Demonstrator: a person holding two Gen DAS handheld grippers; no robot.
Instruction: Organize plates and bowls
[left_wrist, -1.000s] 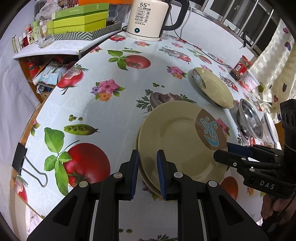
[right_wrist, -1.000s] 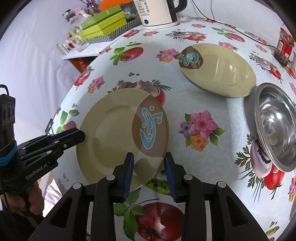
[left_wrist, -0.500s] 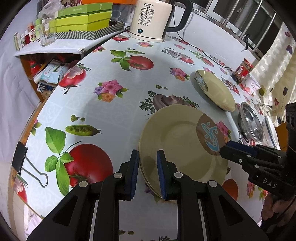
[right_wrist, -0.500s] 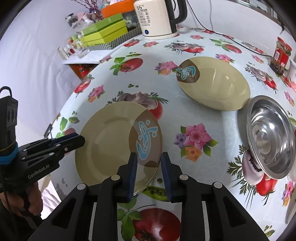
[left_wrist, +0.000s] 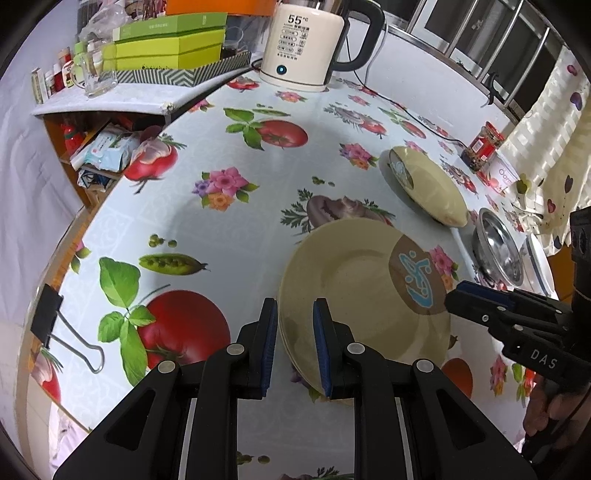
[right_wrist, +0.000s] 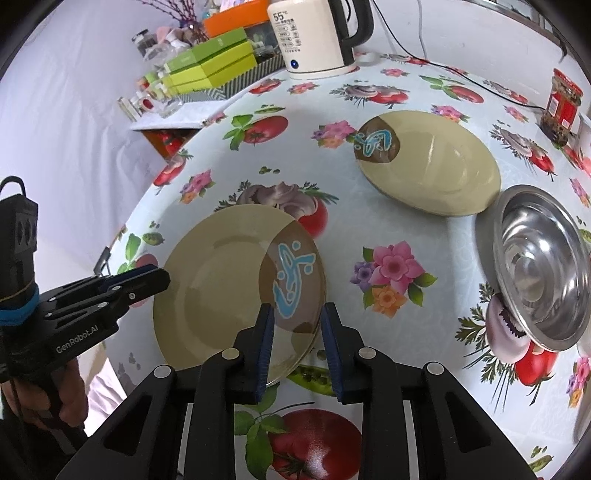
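Your left gripper (left_wrist: 294, 343) and right gripper (right_wrist: 297, 345) both hang parted and empty at opposite rims of the plate stack (right_wrist: 236, 291), lower centre of each view, probably just squaring it. The lone plate (right_wrist: 432, 166) and steel bowl (right_wrist: 539, 266) wait at the right, unstacked.

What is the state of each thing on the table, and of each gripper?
Plate stack: flat on the table, right side up.
Far plate: alone, right side up.
Steel bowl: right side up, nothing inside.
Kettle: on, display reads 55.
Jar: upright.
Left gripper: open at the stack's edge.
Right gripper: open at the stack's edge.
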